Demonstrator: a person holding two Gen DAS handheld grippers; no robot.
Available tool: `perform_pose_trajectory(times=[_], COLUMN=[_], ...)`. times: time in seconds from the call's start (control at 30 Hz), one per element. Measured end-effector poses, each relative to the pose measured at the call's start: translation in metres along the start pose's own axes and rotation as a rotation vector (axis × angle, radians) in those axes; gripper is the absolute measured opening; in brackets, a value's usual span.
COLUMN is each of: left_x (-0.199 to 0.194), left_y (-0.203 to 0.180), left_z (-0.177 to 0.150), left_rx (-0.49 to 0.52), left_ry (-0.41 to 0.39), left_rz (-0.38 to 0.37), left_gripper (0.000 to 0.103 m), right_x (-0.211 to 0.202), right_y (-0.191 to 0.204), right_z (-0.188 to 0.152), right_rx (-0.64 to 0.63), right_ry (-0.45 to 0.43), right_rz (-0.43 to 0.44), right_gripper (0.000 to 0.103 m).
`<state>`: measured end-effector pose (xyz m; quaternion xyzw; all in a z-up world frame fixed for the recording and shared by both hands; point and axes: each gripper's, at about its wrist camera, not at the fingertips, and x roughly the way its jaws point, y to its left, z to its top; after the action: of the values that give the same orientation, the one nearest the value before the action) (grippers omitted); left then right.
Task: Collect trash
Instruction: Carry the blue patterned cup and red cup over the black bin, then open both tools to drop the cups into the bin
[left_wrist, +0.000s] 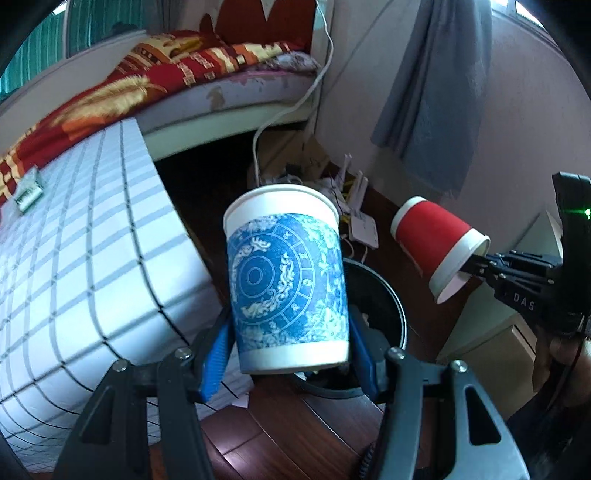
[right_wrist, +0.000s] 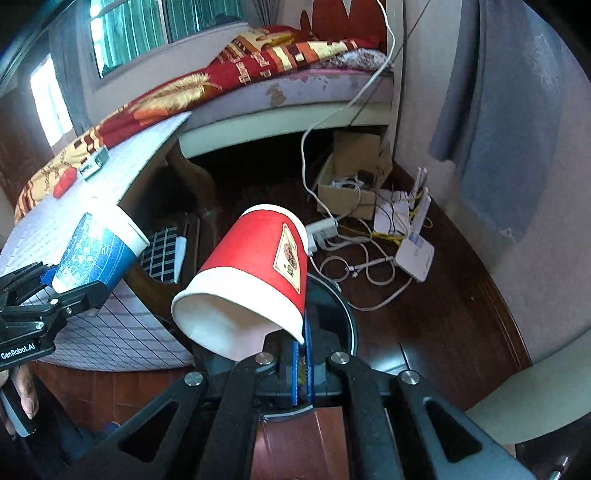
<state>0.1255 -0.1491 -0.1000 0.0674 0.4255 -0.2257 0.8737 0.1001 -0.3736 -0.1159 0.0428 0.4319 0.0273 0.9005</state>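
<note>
My left gripper (left_wrist: 291, 350) is shut on a blue-patterned paper cup (left_wrist: 286, 280), its blue pads pressing the cup's sides near the bottom; the cup stands about upright, mouth up. The same cup (right_wrist: 94, 251) and left gripper (right_wrist: 59, 291) show at the left of the right wrist view. My right gripper (right_wrist: 303, 339) is shut on the rim of a red paper cup (right_wrist: 255, 273), which hangs tilted with its open end toward the camera. The left wrist view has this red cup (left_wrist: 436, 243) at the right, pinched by the right gripper (left_wrist: 476, 264). A black round bin (left_wrist: 384, 295) sits on the floor below both cups.
A table with a checked cloth (left_wrist: 74, 266) stands to the left, a bed with a red blanket (left_wrist: 155, 77) behind it. A cardboard box (right_wrist: 351, 166), routers (right_wrist: 413, 254) and loose cables (right_wrist: 354, 266) lie on the wooden floor by the wall. A grey towel (left_wrist: 436, 92) hangs at right.
</note>
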Motion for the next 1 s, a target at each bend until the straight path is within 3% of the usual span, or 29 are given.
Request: perform_pose_trajectory(times=[0.3,0.6,0.8,0.83,0.87,0.9,0.93,1.0], left_x=[0.046,0.083,0.102,0.107,0.11,0.112,0.112,0.111], left_y=[-0.01,-0.019,-0.021,-0.021,-0.019,-0.015,-0.011,-0.006], left_z=[-0.023,-0.028,-0.029,-0.03,-0.031,-0.034,-0.036,-0.04], left_rx=[0.003,0.027,0.03,0.027,0.019,0.006,-0.012,-0.036], left_ry=[0.126,0.202,0.249,0.258,0.264,0.265,0.263,0.261], left_rz=[-0.032,-0.051,-0.081,-0.067,-0.027,-0.01,-0.006,0.011], left_gripper=[0.059,0.059,0.062,0.064,0.076,0.084,0.093,0.096], right_x=[0.034,0.075,0.091,0.094,0.098,0.105,0.107,0.106], right_y=[-0.007,-0.006,0.003,0.005,0.005,0.001,-0.004,-0.012], right_z=[-0.025,-0.038,-0.039,-0.039,-0.039,-0.04,-0.041,-0.039], right_rx=[-0.039,-0.091,-0.124,-0.141,-0.165,-0.18,-0.17,-0.148], right_ry=[0.11,0.223,0.253,0.25,0.257,0.275,0.277,0.279], right_rz=[-0.021,-0.04,-0.029,-0.032,-0.059,-0.124,-0.154,-0.157], right_gripper=[0.003,0.003,0.004,0.012,0.029,0.074,0.084,0.084])
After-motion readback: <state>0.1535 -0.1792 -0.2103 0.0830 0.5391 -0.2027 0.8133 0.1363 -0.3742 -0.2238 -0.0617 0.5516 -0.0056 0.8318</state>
